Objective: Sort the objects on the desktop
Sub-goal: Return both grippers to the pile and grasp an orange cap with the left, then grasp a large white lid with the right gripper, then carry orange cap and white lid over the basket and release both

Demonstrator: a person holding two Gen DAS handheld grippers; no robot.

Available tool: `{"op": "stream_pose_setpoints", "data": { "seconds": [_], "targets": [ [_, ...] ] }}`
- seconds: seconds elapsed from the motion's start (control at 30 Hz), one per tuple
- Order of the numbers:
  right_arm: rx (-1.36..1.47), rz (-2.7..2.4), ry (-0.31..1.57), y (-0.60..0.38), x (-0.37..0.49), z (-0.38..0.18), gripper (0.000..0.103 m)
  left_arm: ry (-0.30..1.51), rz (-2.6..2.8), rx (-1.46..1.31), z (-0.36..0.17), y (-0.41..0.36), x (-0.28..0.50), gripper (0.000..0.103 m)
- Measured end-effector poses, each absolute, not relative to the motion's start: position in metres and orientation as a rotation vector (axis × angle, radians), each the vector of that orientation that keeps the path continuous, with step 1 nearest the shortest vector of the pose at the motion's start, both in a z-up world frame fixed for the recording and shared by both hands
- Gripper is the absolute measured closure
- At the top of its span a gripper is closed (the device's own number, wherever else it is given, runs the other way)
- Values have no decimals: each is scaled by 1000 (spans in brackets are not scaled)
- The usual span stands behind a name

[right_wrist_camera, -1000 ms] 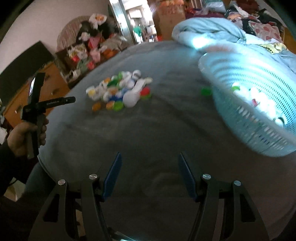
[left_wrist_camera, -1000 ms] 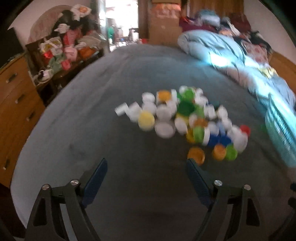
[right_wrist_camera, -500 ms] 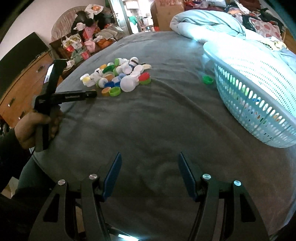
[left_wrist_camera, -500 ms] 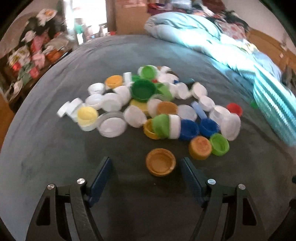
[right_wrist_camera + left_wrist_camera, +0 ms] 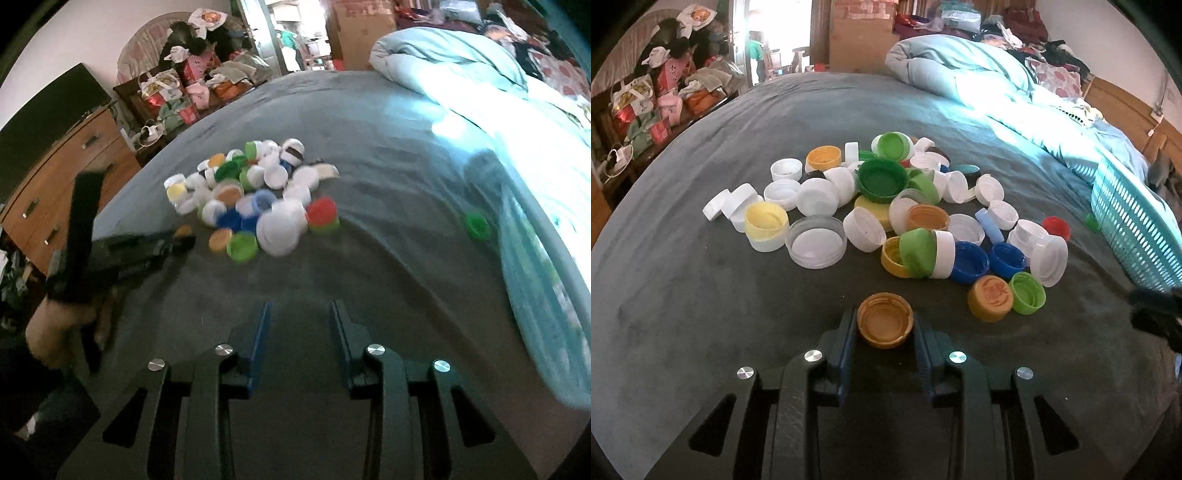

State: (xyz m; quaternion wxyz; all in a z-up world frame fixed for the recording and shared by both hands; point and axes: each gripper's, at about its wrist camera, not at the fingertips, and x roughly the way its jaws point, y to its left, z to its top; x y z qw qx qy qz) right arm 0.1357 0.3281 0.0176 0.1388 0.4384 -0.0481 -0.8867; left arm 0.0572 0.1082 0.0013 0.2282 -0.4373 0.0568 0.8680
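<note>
Left gripper [image 5: 885, 325] has just clamped the orange cap [image 5: 885, 320] (open side up) between its fingers.

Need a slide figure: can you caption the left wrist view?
Left gripper closes on an orange cap beside a heap of mixed bottle caps.

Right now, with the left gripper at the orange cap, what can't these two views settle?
- Basket contents: left wrist view cuts it at the edge; right wrist view blurs it.
- Orange cap lifted or resting on the grey cover: its underside is hidden by the left gripper, whose jaws have just closed onto it.
- Embossed mark on the second orange cap: too small.
- Right gripper: empty, jaws just narrowed.
</note>
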Motion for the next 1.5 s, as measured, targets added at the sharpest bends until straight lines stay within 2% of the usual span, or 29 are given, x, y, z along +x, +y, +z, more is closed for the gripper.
{"op": "stream_pose_setpoints", "data": {
  "seconds": [0.1, 0.23, 0.3, 0.37, 0.47, 0.6, 0.67, 0.9, 1.1, 1.5],
  "targets": [
    [1244, -2554, -101, 315, 119, 15, 74, 155, 2392, -1201, 1, 107, 58, 72],
    [1263, -2558, -149, 303, 97, 12, 73, 142, 2388, -1202, 1, 107, 57, 72],
    [1294, -2600, -120, 296, 88, 10, 70, 144, 2390, -1200, 1, 107, 57, 72],
    [1316, -2645, -138, 292, 82, 8, 58, 148, 2392, -1199, 1, 107, 57, 72],
    [1343, -2673, -174, 286, 75, 4, 54, 143, 2390, -1199, 1, 107, 56, 72],
    [1389, -2678, -110, 275, 68, -3, 54, 136, 2387, -1199, 0, 106, 56, 72],
    [1415, -2665, -105, 276, 66, -8, 67, 137, 2387, -1199, 0, 106, 56, 72],
    [1393, -2641, -181, 293, 82, 1, 67, 152, 2395, -1196, 1, 106, 56, 72],
    [1344, -2630, -179, 303, 110, 26, 67, 253, 2455, -1203, 11, 112, 63, 72],
    [1135, -2727, -172, 340, 151, 100, 67, 352, 2480, -1016, 94, 157, 97, 72]
  ]
}}
